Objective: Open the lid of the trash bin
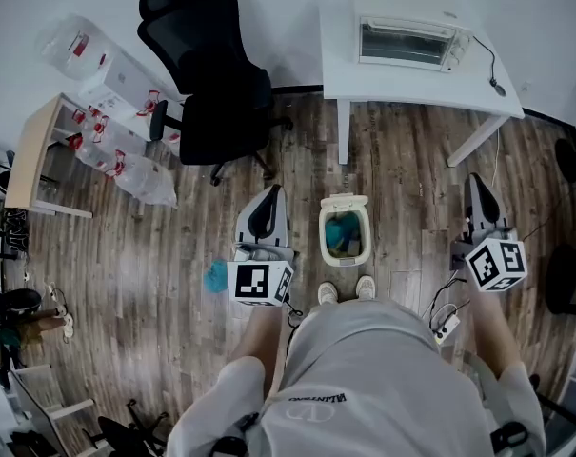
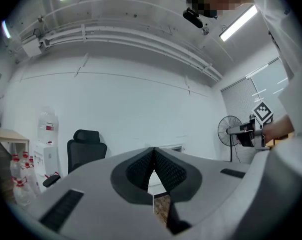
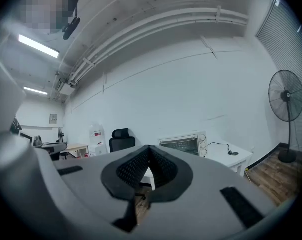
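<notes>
The small white trash bin (image 1: 324,238) stands on the wood floor just ahead of the person's shoes. Its lid (image 1: 345,201) is tipped up at the far side, and teal contents show inside. My left gripper (image 1: 269,191) hangs to the left of the bin and my right gripper (image 1: 474,178) well to its right, both held above the floor and apart from it. In the left gripper view the left gripper (image 2: 153,149) is shut on nothing. The right gripper (image 3: 149,147) is likewise shut and empty. Neither gripper view shows the bin.
A black office chair (image 1: 211,74) stands at the far left, and a white table (image 1: 459,89) with a toaster oven (image 1: 411,41) sits beyond the bin. Water bottles (image 1: 126,150) crowd the left. A blue cloth (image 1: 215,276) and a power strip (image 1: 446,327) lie on the floor. A fan (image 3: 285,104) stands right.
</notes>
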The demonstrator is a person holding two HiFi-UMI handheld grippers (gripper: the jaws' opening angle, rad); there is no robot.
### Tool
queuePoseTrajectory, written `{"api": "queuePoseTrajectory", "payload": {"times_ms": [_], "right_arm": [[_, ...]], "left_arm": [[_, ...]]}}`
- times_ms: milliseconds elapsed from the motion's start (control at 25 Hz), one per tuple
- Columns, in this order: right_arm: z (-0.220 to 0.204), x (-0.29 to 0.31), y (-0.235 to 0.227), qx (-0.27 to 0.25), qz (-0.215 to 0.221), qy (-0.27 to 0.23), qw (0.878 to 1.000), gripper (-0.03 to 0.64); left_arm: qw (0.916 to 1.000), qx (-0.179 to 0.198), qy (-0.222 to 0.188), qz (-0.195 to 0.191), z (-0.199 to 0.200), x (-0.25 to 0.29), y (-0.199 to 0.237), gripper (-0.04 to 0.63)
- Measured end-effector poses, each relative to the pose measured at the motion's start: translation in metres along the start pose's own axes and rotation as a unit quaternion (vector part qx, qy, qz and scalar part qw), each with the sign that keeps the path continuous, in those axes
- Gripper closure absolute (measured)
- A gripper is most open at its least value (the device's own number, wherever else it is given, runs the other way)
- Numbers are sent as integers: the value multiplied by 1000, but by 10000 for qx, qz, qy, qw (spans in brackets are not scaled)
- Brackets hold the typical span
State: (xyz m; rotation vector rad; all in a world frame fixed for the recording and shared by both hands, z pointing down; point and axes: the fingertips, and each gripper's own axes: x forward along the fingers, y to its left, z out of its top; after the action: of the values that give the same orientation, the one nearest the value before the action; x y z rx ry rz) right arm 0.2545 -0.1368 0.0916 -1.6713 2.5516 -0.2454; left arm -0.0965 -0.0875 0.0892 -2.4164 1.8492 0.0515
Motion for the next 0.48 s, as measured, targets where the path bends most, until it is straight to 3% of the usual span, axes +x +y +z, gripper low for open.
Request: {"api": "queuePoseTrajectory", "payload": {"times_ms": [480], "right_arm": [[-2, 2, -6, -29, -30, 63, 10000, 601]], "left_arm": [[9999, -73, -57, 41, 5, -1, 1, 594]]}}
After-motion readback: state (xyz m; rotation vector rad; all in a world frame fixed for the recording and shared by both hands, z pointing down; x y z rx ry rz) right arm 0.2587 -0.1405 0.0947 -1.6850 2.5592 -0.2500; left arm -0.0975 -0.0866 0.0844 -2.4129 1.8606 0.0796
